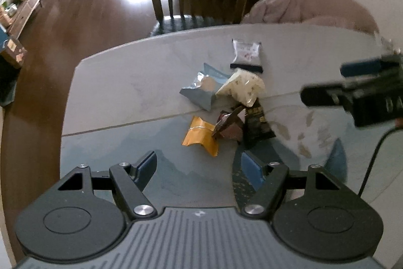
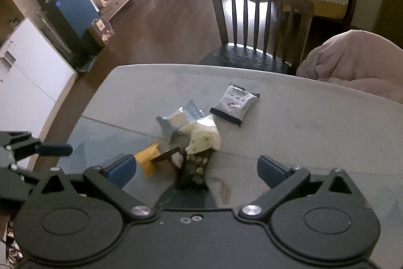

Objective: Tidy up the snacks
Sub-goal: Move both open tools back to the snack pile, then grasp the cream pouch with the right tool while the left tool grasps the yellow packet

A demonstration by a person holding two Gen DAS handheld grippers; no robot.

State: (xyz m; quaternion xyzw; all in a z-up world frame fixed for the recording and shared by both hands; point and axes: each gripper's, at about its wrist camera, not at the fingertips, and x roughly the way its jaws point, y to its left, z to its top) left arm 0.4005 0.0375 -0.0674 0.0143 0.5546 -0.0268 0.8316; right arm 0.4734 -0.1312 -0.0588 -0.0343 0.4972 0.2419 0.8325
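Several snack packets lie in a loose heap on the grey table (image 1: 126, 97): an orange packet (image 1: 200, 136), a brown one (image 1: 228, 125), a black one (image 1: 258, 125), a cream one (image 1: 243, 87), a grey-blue one (image 1: 201, 90) and a white packet with black ends (image 1: 246, 54). My left gripper (image 1: 199, 168) is open and empty, just short of the orange packet. My right gripper (image 2: 197, 169) is open and empty, with the black packet (image 2: 194, 168) and the brown packet (image 2: 167, 160) between its fingers. The right gripper also shows in the left wrist view (image 1: 352, 92), to the right of the heap.
A wooden chair (image 2: 259, 24) stands at the table's far edge. A pink cloth heap (image 2: 357, 62) sits at the far right. A clear plastic bag (image 1: 309, 132) lies on the table right of the snacks. The table's left edge drops to wooden floor (image 1: 83, 24).
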